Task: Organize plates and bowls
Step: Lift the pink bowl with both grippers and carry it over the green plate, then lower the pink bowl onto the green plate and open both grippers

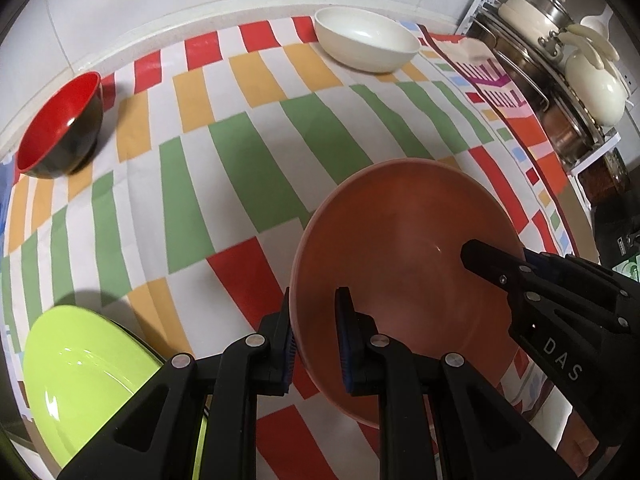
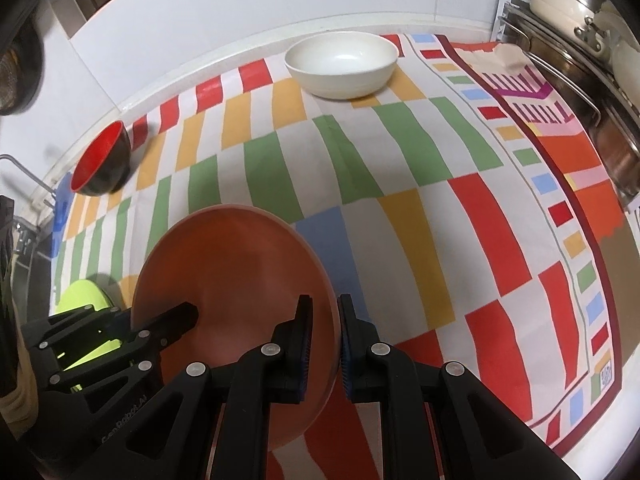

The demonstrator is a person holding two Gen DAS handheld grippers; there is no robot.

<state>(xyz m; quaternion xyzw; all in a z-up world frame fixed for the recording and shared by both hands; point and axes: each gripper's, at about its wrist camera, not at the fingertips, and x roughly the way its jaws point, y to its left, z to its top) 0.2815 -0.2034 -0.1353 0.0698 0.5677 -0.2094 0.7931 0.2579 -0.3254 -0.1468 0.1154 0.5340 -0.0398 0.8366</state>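
Observation:
An orange plate (image 1: 404, 240) is held above the striped cloth by both grippers. My left gripper (image 1: 316, 344) straddles its left rim, and my right gripper (image 2: 322, 334) is shut on its right rim; the plate also shows in the right wrist view (image 2: 236, 272). A lime green plate (image 1: 80, 376) lies at the near left, partly under my left gripper, and shows in the right wrist view (image 2: 86, 300). A red-and-black bowl (image 1: 60, 128) stands at the far left. A white bowl (image 1: 366, 42) stands at the back.
A colourful striped cloth (image 1: 248, 152) covers the counter up to the white wall. A rack with pots and lids (image 1: 560, 80) stands at the far right. A metal rack (image 2: 16, 216) is at the left edge in the right wrist view.

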